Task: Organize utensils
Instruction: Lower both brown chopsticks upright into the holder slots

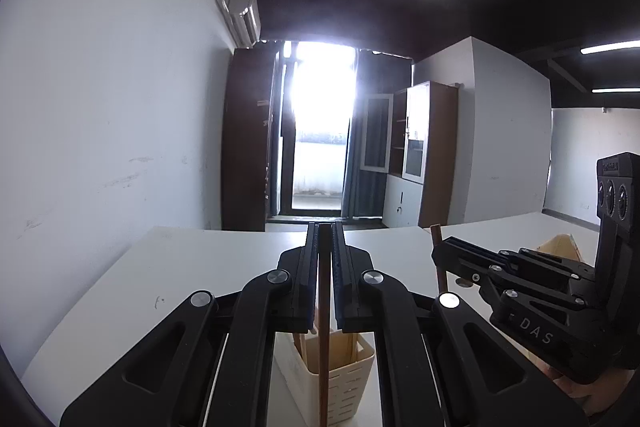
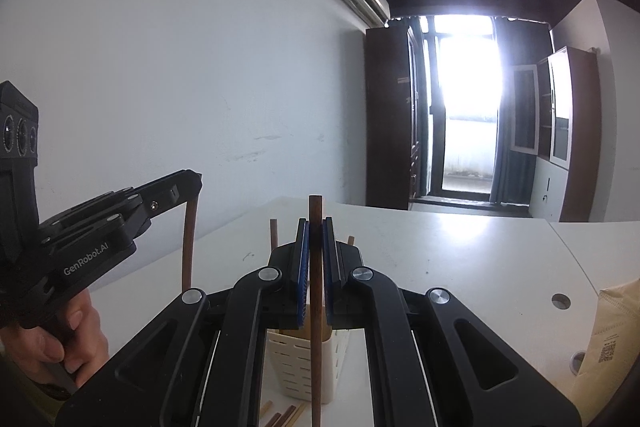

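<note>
In the left wrist view my left gripper point(image 1: 325, 231) is shut on a dark brown chopstick point(image 1: 324, 307) that hangs upright over a cream slotted utensil holder point(image 1: 344, 379). The right gripper point(image 1: 440, 254) comes in from the right, clamped on another brown chopstick point(image 1: 437, 239). In the right wrist view my right gripper point(image 2: 316, 227) grips its upright chopstick point(image 2: 316, 327) above the same holder point(image 2: 296, 359). The left gripper point(image 2: 197, 183) at the left holds its stick point(image 2: 187, 247). Two more sticks point(image 2: 274, 237) rise from the holder.
The holder stands on a white table point(image 2: 460, 259) next to a white wall. Loose chopsticks point(image 2: 282, 417) lie on the table by the holder's base. A brown paper bag point(image 2: 616, 331) sits at the right edge. A person's hand point(image 2: 60, 343) holds the left gripper's handle.
</note>
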`<state>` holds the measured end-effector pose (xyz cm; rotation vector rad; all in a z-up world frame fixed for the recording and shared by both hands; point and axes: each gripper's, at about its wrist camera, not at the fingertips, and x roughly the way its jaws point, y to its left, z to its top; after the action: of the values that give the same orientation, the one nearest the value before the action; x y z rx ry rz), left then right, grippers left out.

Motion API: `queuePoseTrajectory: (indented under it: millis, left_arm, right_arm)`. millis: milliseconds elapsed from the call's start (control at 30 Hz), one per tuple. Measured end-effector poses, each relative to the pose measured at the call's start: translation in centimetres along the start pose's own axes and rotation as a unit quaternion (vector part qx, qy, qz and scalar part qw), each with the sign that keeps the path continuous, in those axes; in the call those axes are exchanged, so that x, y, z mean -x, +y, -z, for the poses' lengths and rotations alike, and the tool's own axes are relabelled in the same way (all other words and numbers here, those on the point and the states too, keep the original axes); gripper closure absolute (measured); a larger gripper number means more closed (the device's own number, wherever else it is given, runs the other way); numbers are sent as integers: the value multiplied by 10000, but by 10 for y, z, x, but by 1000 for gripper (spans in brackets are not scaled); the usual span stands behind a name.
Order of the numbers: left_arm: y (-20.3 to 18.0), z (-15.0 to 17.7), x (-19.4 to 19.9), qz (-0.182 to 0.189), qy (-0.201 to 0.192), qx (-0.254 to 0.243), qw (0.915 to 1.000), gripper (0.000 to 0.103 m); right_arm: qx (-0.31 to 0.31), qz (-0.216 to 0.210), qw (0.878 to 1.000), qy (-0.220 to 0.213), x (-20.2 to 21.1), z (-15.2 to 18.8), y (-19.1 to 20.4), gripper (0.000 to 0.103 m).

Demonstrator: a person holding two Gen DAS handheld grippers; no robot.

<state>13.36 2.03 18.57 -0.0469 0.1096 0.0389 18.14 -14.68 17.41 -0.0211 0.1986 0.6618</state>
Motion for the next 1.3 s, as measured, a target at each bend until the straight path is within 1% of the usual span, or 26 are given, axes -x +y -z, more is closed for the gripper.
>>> queuePoseTrajectory:
  millis: [133,200,333,400,533,700,767,867,967,1067,1133,1200,1233,1300]
  left_arm:
    - [-6,-3,1,-94,-326,-132,9993,97]
    - [-5,-4,0,-118,-418,-148,9989,97]
    - [-1,-6,-3,-138,-550,-45,9984,97]
    - [1,-8,-3,-147,-689,25,9975,97]
    - [4,-9,7,-128,-1036,177,9944,97]
    - [7,-11,20,-46,-1572,282,9872,97]
    - [8,-11,22,-22,-1728,305,9845,97]
    - [12,-10,21,19,-1876,463,9812,97]
    - [11,-9,20,-36,-2061,483,9773,97]
    - [12,-9,20,-3,-2202,476,9743,97]
    - [13,-9,21,-35,-2321,512,9713,97]
    - [14,-10,17,-38,-2325,522,9712,97]
    - [14,-9,17,-48,-2368,552,9700,97]
    - [13,-10,13,-58,-2411,522,9691,97]
  right_arm:
    - [2,14,10000,-54,-9,-4,-5,96]
    - [19,-8,9999,-99,-10,-6,-4,96]
    - [28,-63,9997,-219,-11,-9,-4,96]
    - [43,-100,9995,-282,-9,-10,-2,96]
    - [30,-58,9985,-542,-6,-12,-3,96]
    - [-132,-107,9950,-987,3,-17,-11,96]
    - [-189,-160,9933,-1125,5,-18,-13,96]
    - [-230,-222,9903,-1356,7,-21,-14,96]
    - [-290,-280,9864,-1595,9,-22,-17,96]
    - [-363,-346,9822,-1808,10,-23,-21,96]
    - [-357,-266,9796,-1960,12,-24,-23,96]
    - [-295,-134,9780,-2061,12,-25,-24,96]
    - [-355,-124,9760,-2145,12,-25,-27,96]
    - [-494,-243,9744,-2179,9,-25,-33,96]
